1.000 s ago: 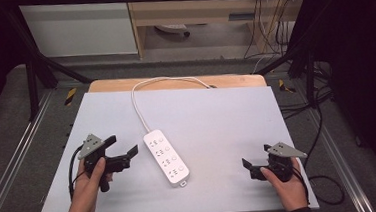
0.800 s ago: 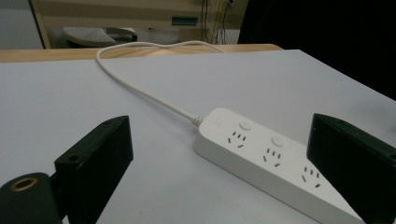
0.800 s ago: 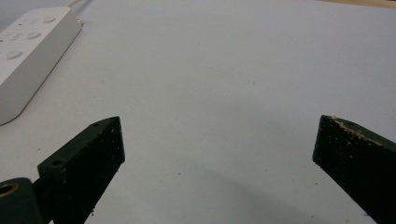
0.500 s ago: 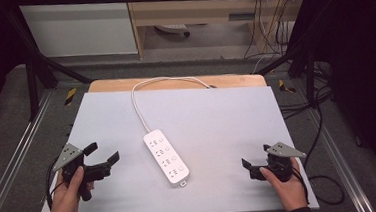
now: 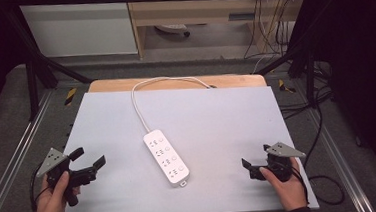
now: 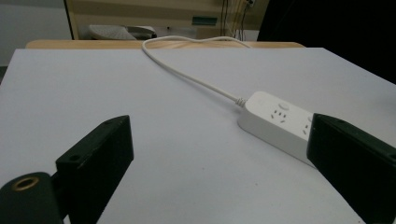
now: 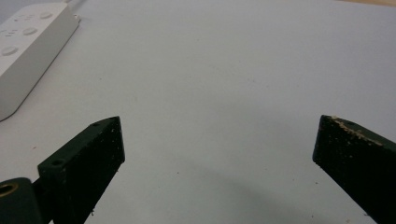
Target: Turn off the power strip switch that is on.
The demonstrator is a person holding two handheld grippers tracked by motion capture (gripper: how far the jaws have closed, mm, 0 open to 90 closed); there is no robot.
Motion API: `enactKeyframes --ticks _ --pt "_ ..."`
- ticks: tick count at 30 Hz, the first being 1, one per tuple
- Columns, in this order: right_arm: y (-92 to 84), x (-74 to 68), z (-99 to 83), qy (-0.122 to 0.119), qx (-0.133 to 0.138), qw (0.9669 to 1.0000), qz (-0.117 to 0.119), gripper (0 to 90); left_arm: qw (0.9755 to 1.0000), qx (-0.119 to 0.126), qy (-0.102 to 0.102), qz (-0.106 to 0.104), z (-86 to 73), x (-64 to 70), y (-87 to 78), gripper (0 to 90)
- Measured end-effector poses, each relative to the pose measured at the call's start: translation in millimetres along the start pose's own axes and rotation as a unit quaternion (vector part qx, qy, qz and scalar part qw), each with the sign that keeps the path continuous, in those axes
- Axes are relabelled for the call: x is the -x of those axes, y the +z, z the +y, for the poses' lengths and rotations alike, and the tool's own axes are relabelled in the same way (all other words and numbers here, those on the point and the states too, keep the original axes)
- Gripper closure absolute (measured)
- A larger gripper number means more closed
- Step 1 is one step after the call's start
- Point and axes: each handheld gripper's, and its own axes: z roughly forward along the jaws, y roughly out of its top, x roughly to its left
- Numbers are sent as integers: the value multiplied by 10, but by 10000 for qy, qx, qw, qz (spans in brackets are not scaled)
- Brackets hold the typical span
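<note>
A white power strip (image 5: 166, 155) is laid mid-bench (image 5: 217, 119), its cord (image 5: 140, 102) run to the far edge. The left gripper (image 5: 88, 162) and right gripper (image 5: 254, 164) are held well apart from it at the near corners, jaws spread and empty.

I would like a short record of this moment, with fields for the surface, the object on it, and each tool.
surface: grey board on a wooden table
object: white power strip, lying flat near the middle, touched by nothing
cable: white cable runs from the strip to the far edge
left tool: left tool, open, holds nothing, left of the strip
right tool: right tool, open, holds nothing, right of the strip
</note>
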Motion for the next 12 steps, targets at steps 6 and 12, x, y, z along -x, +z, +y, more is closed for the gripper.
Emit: enactKeyframes --ticks 6,12 --pt "14 1 -8 17 -47 10000 -30 26 9996 -264 -43 -24 -107 -59 28 71" --pt "100 48 -62 101 -336 9991 -222 26 9989 -436 -50 -147 -157 44 138 81"
